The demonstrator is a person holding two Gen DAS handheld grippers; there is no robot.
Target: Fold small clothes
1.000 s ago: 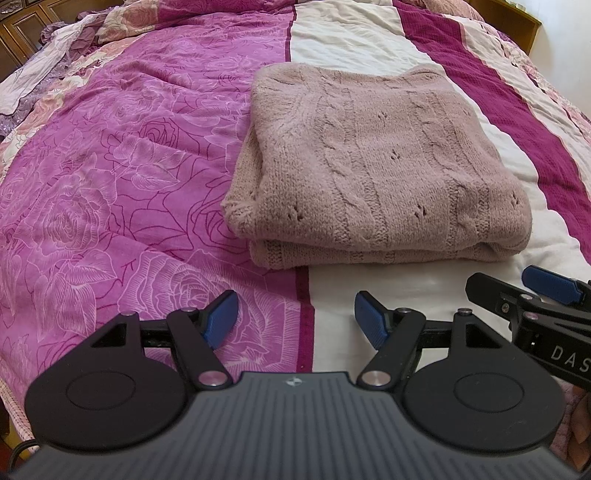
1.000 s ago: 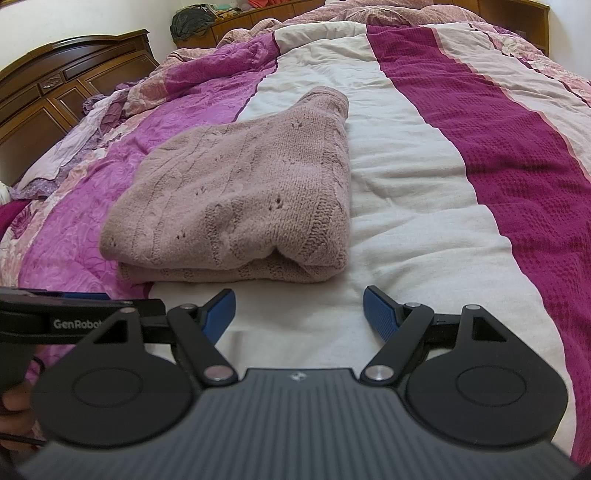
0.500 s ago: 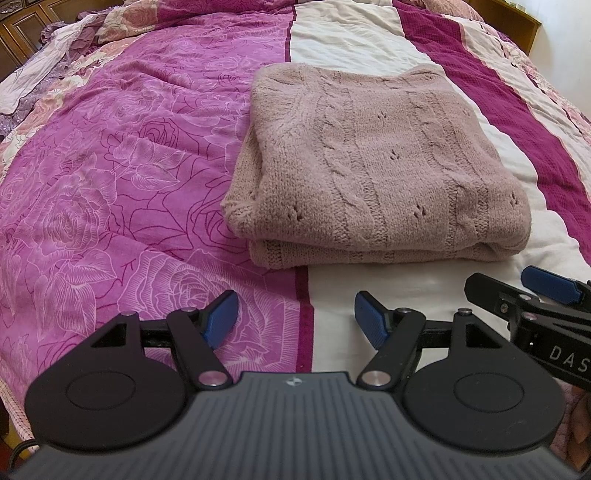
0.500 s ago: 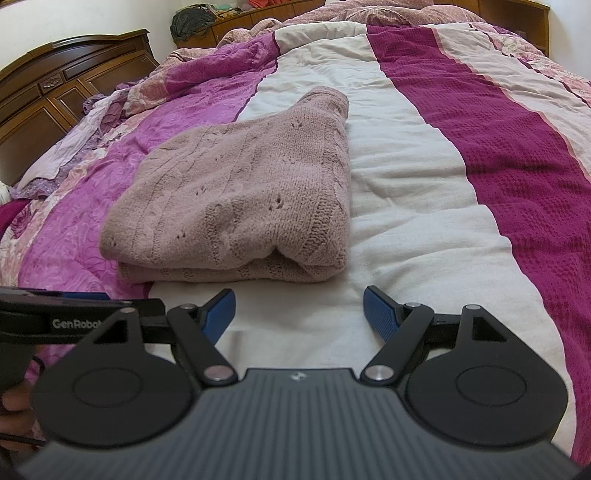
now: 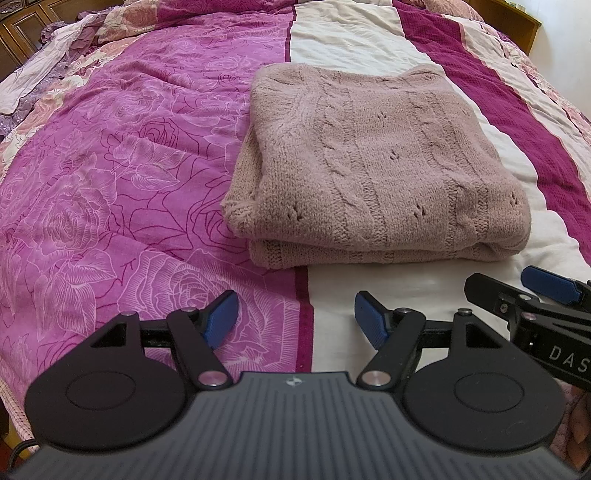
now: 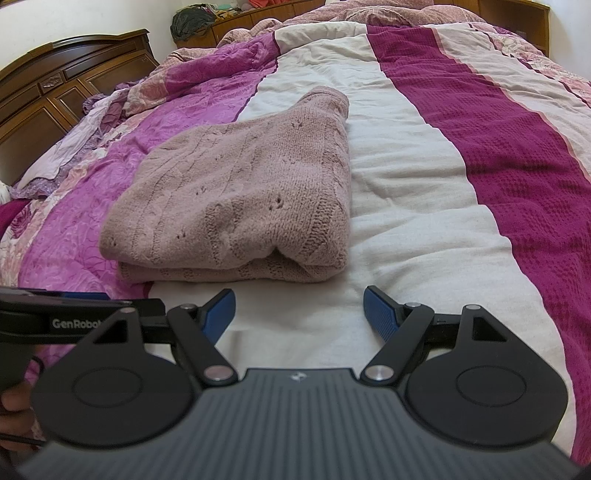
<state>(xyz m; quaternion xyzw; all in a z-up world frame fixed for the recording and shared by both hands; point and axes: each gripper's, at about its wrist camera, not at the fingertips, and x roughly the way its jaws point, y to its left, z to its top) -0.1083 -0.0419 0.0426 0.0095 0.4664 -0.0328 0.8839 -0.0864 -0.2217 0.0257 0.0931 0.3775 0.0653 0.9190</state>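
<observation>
A dusty-pink cable-knit sweater [image 5: 373, 166] lies folded in a neat rectangle on the bed, also in the right wrist view [image 6: 240, 206]. My left gripper [image 5: 295, 319] is open and empty, held a little short of the sweater's near left edge. My right gripper [image 6: 299, 314] is open and empty, held short of the sweater's near right corner. The right gripper's fingers [image 5: 546, 284] show at the right edge of the left wrist view. The left gripper's body [image 6: 74, 317] shows at the left edge of the right wrist view.
The bed carries a quilt with a pink rose-print panel [image 5: 110, 184], a cream stripe [image 6: 406, 184] and a magenta stripe [image 6: 517, 166]. A dark wooden headboard [image 6: 55, 92] stands at the far left. A wooden shelf with clutter [image 6: 240, 14] runs behind the bed.
</observation>
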